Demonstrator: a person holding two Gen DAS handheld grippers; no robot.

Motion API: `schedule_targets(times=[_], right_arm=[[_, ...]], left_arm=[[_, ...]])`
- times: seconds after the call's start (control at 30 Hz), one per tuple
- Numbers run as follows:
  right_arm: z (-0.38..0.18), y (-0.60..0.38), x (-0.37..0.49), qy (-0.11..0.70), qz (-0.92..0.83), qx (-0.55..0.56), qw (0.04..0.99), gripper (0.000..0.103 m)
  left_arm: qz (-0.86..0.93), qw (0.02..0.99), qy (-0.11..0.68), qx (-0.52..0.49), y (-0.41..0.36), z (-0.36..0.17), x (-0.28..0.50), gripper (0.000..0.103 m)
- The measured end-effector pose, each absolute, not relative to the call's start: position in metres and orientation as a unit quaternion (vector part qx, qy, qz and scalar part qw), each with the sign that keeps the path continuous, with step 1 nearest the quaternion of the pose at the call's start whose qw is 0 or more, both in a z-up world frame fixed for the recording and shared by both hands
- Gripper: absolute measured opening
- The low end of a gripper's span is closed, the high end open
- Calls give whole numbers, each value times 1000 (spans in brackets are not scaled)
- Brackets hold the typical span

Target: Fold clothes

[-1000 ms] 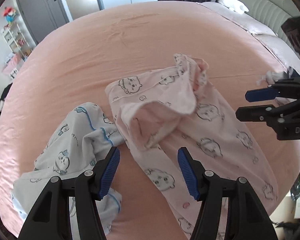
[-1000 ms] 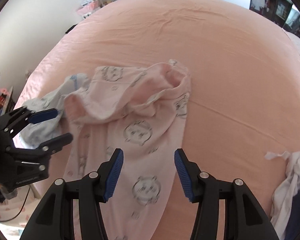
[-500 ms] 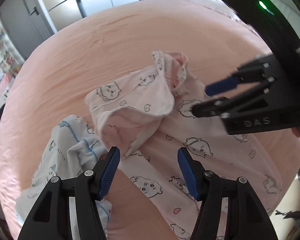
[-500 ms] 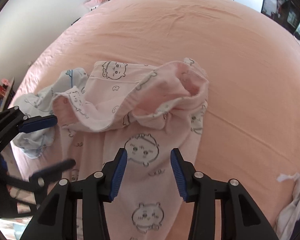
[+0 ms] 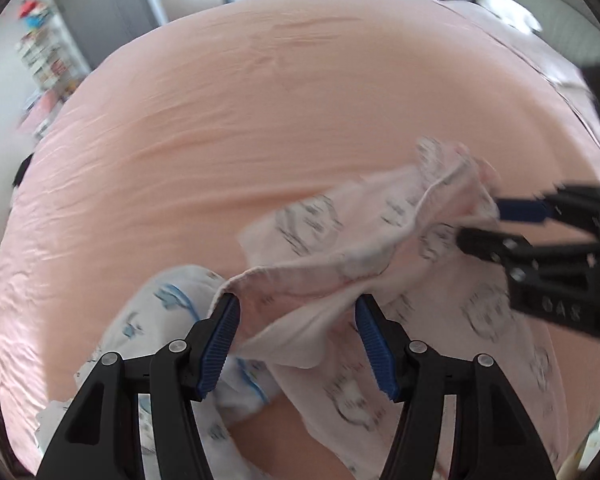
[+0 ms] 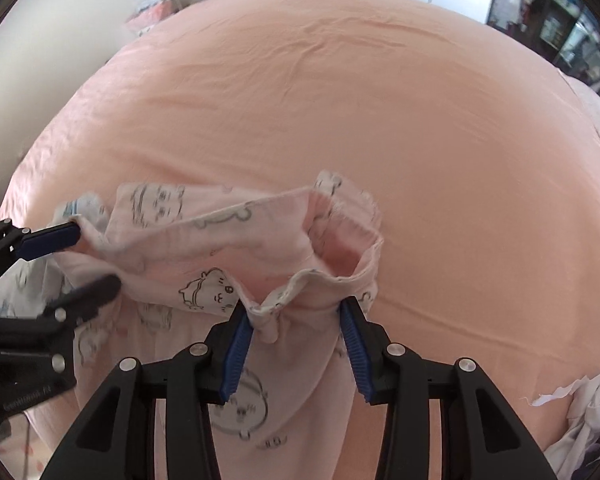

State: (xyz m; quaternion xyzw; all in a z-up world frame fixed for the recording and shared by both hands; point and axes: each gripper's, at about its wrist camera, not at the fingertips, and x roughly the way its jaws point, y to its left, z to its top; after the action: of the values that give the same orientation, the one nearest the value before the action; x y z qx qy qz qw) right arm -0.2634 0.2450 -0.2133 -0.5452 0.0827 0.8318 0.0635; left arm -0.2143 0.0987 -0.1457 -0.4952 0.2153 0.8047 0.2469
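A pale pink garment with cartoon prints (image 5: 340, 224) (image 6: 204, 248) lies crumpled on the bed. My left gripper (image 5: 296, 324) straddles one end of its raised hem. The hem touches the left pad but is not pinched, and the jaws stand open. My right gripper (image 6: 296, 328) straddles the other end, where the fabric bunches between the blue pads (image 6: 236, 344). Its jaws have narrowed, and no firm pinch shows. Each gripper shows in the other view: the right gripper (image 5: 482, 224) and the left gripper (image 6: 96, 258). The left wrist view is blurred.
A light blue printed garment (image 5: 160, 312) (image 6: 76, 208) lies beside and partly under the pink one. The peach bedsheet (image 5: 260, 120) (image 6: 420, 120) stretches far beyond. White cloth (image 6: 580, 412) sits at the bed's right edge. Shelves and doors stand past the bed.
Both grippers have come down onto the pink garment and now straddle its raised hem. The right jaws have narrowed. The hem looks pulled out between the two grippers.
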Motion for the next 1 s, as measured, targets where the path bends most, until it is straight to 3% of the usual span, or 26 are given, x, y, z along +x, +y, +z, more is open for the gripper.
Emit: schedule_targets(times=[0.2, 0.37, 0.5, 0.63, 0.7, 0.73, 0.8, 1.0], right_arm=[[-202, 250, -275, 38, 846, -520, 109, 43], [-177, 283, -265, 211, 862, -454, 75, 44], [-168, 303, -245, 270, 862, -424, 69, 49], [-162, 293, -214, 203, 872, -444, 43, 54], [-160, 280, -193, 147, 876, -459, 19, 60], [-159, 274, -183, 122, 878, -463, 11, 65], [-162, 257, -173, 88, 875, -475, -6, 72], [-162, 235, -123, 63, 859, -507, -27, 73]], left_arm=[[827, 203, 227, -473, 95, -144, -239, 58], [848, 187, 228, -441, 91, -141, -239, 58], [869, 179, 204, -413, 75, -123, -224, 58], [872, 229, 185, -392, 60, -104, -197, 61], [872, 249, 182, -381, 53, -98, -180, 79], [869, 258, 181, -381, 49, -94, -167, 82], [860, 274, 179, -392, 45, -86, -140, 83], [841, 314, 240, -370, 65, -91, -85, 83]])
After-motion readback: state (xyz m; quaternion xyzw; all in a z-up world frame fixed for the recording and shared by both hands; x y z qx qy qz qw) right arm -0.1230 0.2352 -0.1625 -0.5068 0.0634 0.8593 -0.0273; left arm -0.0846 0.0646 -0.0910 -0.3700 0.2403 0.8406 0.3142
